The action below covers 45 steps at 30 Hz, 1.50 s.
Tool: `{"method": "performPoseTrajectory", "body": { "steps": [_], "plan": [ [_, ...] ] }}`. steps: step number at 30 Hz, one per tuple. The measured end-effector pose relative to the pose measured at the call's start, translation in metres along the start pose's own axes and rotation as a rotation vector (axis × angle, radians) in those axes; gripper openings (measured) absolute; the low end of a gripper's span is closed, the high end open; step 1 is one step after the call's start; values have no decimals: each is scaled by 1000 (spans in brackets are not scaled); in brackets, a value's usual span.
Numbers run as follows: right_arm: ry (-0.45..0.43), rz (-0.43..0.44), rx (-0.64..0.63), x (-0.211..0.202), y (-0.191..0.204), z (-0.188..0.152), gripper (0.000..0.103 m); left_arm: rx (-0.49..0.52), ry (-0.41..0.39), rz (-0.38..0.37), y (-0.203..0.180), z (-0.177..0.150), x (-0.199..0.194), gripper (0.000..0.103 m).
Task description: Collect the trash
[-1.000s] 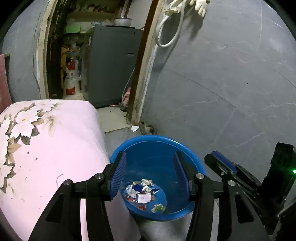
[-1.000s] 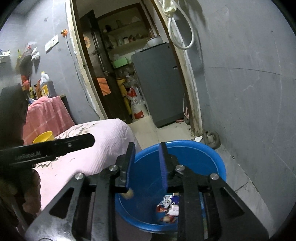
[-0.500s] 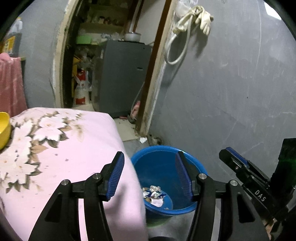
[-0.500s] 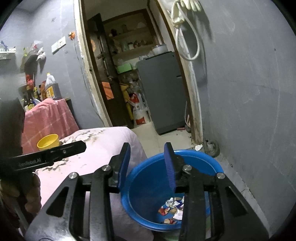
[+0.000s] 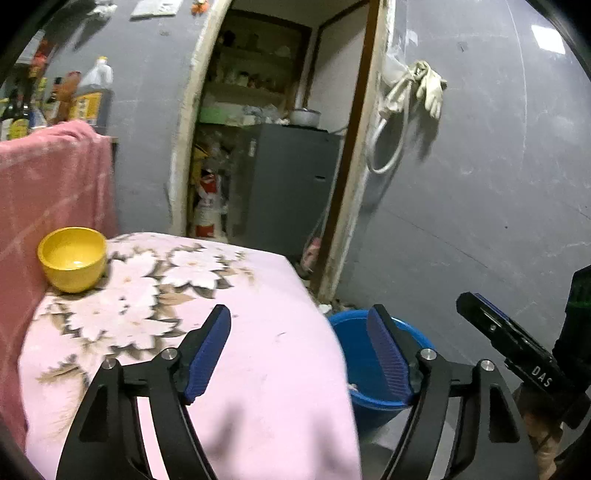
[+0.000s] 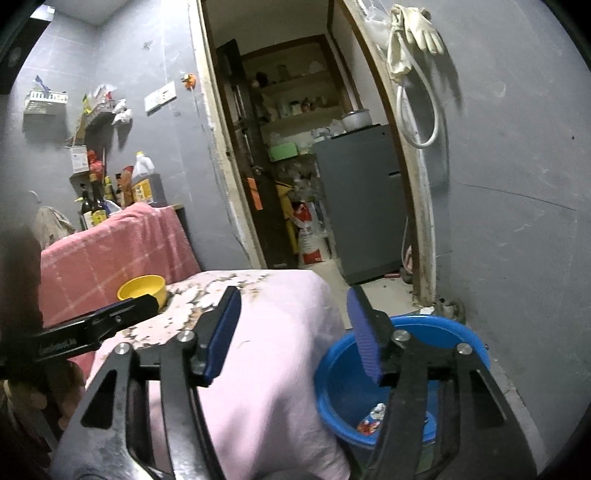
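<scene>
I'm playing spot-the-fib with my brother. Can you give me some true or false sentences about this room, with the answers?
1. The tub on the floor is blue. True.
2. The bowl on the flowery cloth is red. False: it is yellow.
3. The left gripper is holding a wrapper. False: nothing is between its jaws, which are opening.
4. There is trash in the bottom of the tub. True.
5. A glove hangs on the wall by the doorway. True.
6. The right gripper is squeezing the bowl. False: its jaws are opening with nothing between them, and the bowl sits apart on the cloth.
</scene>
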State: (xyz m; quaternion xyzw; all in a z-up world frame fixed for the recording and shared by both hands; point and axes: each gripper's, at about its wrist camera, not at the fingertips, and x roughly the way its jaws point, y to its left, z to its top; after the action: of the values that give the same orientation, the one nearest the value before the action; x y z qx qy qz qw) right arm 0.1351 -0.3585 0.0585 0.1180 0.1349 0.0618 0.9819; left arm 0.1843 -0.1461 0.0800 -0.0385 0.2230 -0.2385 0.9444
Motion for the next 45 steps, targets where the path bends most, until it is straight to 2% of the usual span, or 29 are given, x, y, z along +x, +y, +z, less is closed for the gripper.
{"method": "performPoseTrajectory", "body": {
  "steps": [3,7,10,15,25,30,36,45],
  "plan": [
    [2,4,-4,-4,14,-6,90,-6,-22,30,9,-6,-18,80],
    [2,6,-8,-11,31,-12,98,-22,-66,78,22,-18,-43,94],
    [-9,3,-17,-17,43,-17,103,-24,-99,112,30,-28,-59,98],
    [-39,3,-38,-31,62,-28,103,-32,-131,187,41,-46,-84,101],
    [-97,-44,-94,-65,96,-54,103,-52,-191,321,62,-83,-129,101],
    [-117,-54,-151,-77,112,-67,103,-28,-211,380,62,-101,-145,101],
    [-122,-52,-178,-85,124,-82,103,-10,-231,415,64,-121,-160,101],
    [-144,-73,-204,-97,132,-101,103,-30,-238,424,69,-145,-171,101]
  ]
}}
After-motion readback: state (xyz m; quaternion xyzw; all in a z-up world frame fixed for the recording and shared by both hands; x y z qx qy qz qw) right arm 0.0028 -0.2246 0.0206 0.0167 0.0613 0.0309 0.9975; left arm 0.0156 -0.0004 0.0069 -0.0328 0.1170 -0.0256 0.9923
